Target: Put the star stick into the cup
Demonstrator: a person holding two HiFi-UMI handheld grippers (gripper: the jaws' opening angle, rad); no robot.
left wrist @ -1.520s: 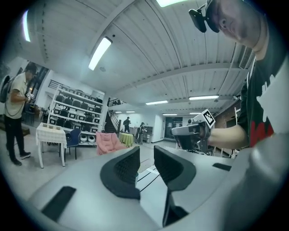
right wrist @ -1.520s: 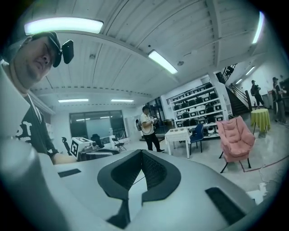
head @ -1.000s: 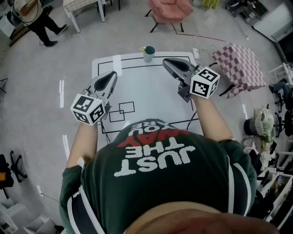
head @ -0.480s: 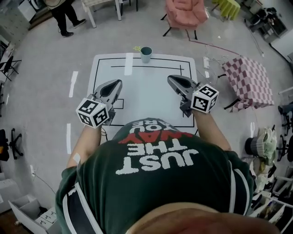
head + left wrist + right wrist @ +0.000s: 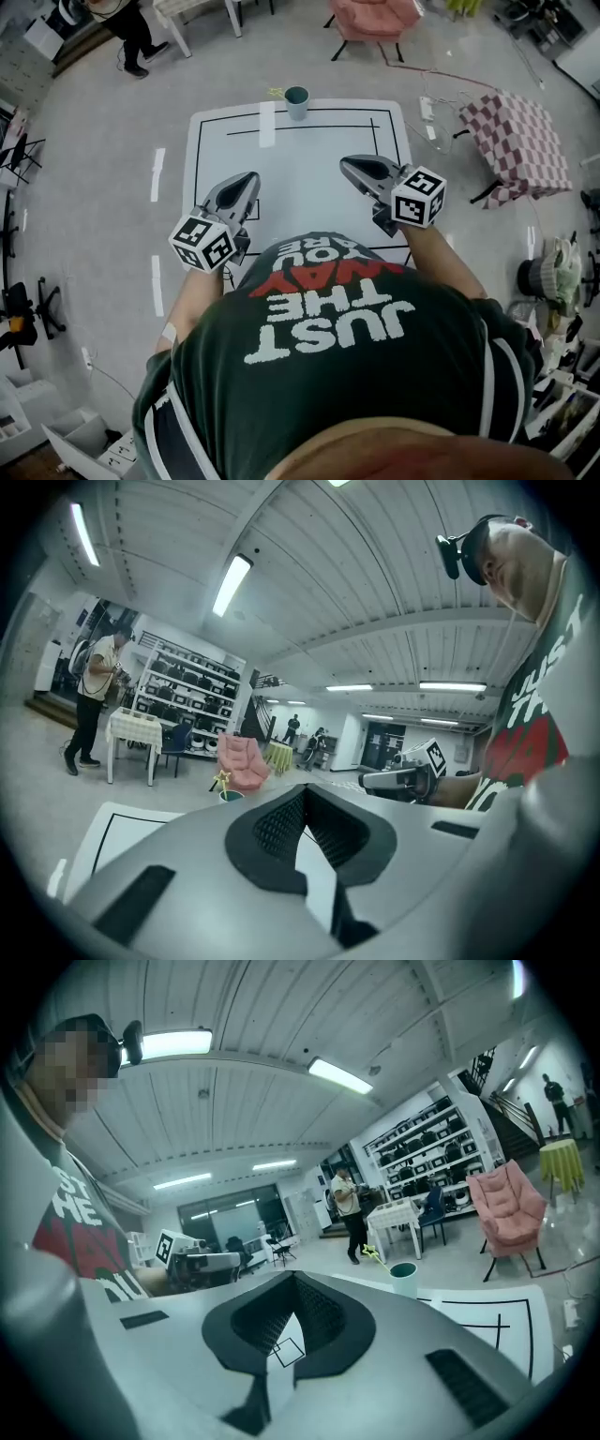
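Left gripper point(image 5: 303, 794): the ribbed black fingers point(image 5: 272, 827) are pressing together at the tips, gripping nothing. Right gripper point(image 5: 293, 1279): its ribbed black fingers point(image 5: 323, 1321) are likewise meeting at the tips, empty. Both smooth grey bodies are hovering side by side above a white mat point(image 5: 309, 150) with black lines, lying on the grey floor. The round teal cup point(image 5: 296, 97) is standing at the mat's far edge, well apart from both grippers. The yellow star stick point(image 5: 222, 780) is sitting tilted in the cup, star end up.
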